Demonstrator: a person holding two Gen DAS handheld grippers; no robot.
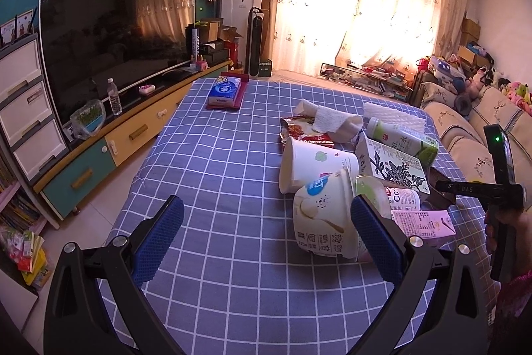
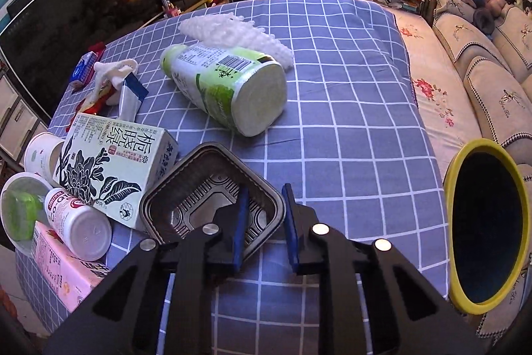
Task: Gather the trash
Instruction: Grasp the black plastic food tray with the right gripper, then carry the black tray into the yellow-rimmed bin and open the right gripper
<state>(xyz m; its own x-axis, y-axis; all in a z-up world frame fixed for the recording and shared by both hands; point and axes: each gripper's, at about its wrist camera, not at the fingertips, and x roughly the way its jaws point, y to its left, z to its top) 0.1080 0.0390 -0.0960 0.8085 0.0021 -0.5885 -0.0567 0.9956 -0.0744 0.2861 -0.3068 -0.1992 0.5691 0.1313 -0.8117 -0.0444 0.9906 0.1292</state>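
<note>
The tissue pack point(image 1: 223, 92) at the far end of the checked worktop reads "Vinda". The green-and-white carton point(image 2: 111, 168) bears large Chinese characters "栀晓绿" above a black flower drawing. The small white bottle point(image 2: 78, 223) shows red letters "Co". The white tub point(image 1: 324, 222) is printed "100%". The black arm of the right claw point(image 1: 478, 187) is marked "DAS".

On the checked worktop point(image 2: 349, 88) lie two cartons, one green-flowered point(image 2: 109, 168) and one pink point(image 2: 63, 268); two bottles, one large and green-labelled point(image 2: 226, 88), one small and white point(image 2: 78, 222); two paper cups point(image 1: 312, 163) point(image 1: 324, 218); one dark foil tray point(image 2: 206, 188); one white foam net point(image 2: 232, 32); one tissue pack point(image 1: 224, 92); beside the worktop, one yellow-rimmed bin point(image 2: 488, 228)
</note>
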